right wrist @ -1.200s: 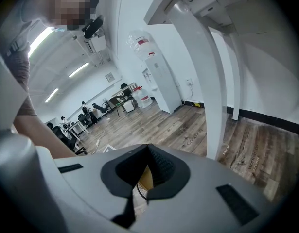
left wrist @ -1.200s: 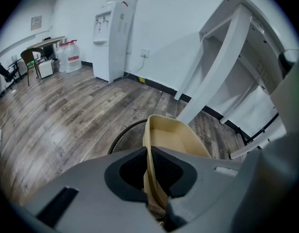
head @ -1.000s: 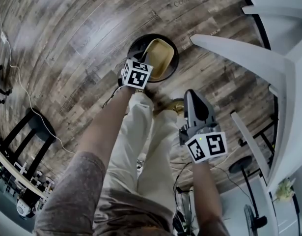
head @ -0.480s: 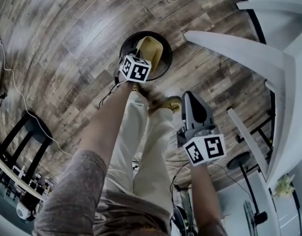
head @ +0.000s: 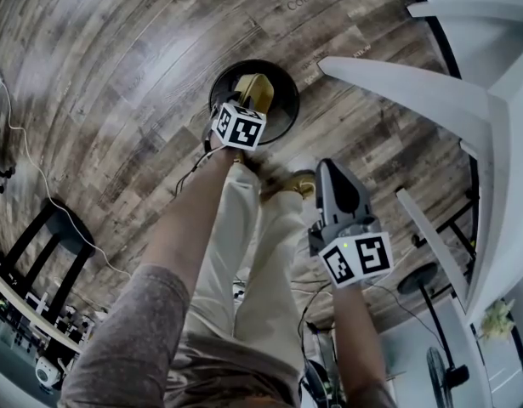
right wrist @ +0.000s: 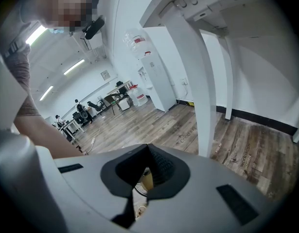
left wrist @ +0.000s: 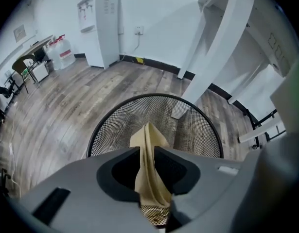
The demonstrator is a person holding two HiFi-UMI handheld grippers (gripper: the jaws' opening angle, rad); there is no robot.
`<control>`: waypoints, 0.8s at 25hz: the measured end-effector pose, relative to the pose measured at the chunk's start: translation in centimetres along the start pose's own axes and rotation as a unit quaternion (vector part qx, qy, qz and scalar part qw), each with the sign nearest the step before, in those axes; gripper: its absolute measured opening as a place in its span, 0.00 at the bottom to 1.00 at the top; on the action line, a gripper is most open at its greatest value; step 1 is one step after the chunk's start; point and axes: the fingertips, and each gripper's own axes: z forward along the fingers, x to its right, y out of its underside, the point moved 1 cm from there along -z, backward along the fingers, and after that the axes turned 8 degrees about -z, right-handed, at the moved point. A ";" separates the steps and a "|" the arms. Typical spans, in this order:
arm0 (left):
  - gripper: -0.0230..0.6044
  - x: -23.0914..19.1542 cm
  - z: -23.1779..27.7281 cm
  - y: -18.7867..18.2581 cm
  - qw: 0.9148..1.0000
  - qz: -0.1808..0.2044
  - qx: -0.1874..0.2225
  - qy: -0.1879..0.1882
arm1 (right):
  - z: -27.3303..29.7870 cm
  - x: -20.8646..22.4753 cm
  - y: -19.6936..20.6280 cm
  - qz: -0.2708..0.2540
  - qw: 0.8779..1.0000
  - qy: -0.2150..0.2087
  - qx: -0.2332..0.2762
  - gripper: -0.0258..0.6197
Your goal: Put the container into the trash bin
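A black wire-mesh trash bin (head: 287,100) stands on the wood floor ahead of the person's feet. My left gripper (head: 247,109) points steeply down over its mouth. A beige container (head: 254,89) hangs edge-on from it, inside the rim. In the left gripper view the container (left wrist: 148,140) stands between the jaws of that gripper (left wrist: 148,148) above the bin's mesh (left wrist: 193,125). The jaws are opening and a gap shows beside the container. My right gripper (head: 336,165) hovers by the person's right leg, shut and empty, its tips (right wrist: 148,147) meeting.
White table legs (head: 397,83) slant across the right, close to the bin. The person's shoes (head: 299,181) are just behind the bin. A thin cable (head: 36,151) runs over the floor on the left. A black stand (head: 40,228) sits near it. A white water dispenser (left wrist: 103,23) is by the far wall.
My left gripper has sunk toward the bin's mouth, and the container now shows smaller and deeper inside the rim. The right gripper has held still.
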 end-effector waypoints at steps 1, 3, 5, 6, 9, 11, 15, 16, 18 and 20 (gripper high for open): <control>0.17 0.2 0.0 0.0 1.000 0.000 -0.001 0.005 | 0.0 0.0 0.0 0.000 1.000 0.000 0.000 0.04; 0.20 0.5 -0.1 0.0 1.000 0.004 -0.001 0.011 | 0.0 0.0 0.1 0.000 1.000 0.001 -0.001 0.04; 0.23 0.6 -0.3 0.0 1.000 0.005 -0.001 0.015 | 0.1 0.0 0.1 0.000 1.000 0.001 -0.003 0.04; 0.25 0.6 -0.4 -0.1 1.000 0.005 0.000 0.018 | 0.0 0.0 0.1 0.000 1.000 0.001 -0.003 0.04; 0.32 0.7 -0.8 -0.5 1.000 0.005 0.004 0.022 | -0.1 -0.1 0.1 0.001 1.000 0.000 -0.002 0.04; 0.35 0.6 -1.3 -0.8 1.000 0.002 0.005 0.023 | -0.3 -0.2 -0.1 0.002 1.000 0.000 0.000 0.04; 0.38 0.5 -3.5 -1.6 1.000 -0.007 0.010 0.023 | -1.2 -0.5 -1.0 0.000 1.000 0.001 0.007 0.04; 0.39 0.6 -4.4 -2.0 1.000 -0.011 0.015 0.025 | -1.6 -0.6 -1.3 -0.001 1.000 0.001 0.009 0.04; 0.40 0.9 -6.6 -2.9 0.999 -0.019 0.026 0.030 | -2.7 -0.8 -2.1 -0.003 1.000 0.002 0.011 0.04; 0.41 1.3 -9.4 -4.2 0.998 -0.020 0.039 0.037 | -3.9 -1.0 -3.1 -0.005 1.000 0.004 0.015 0.04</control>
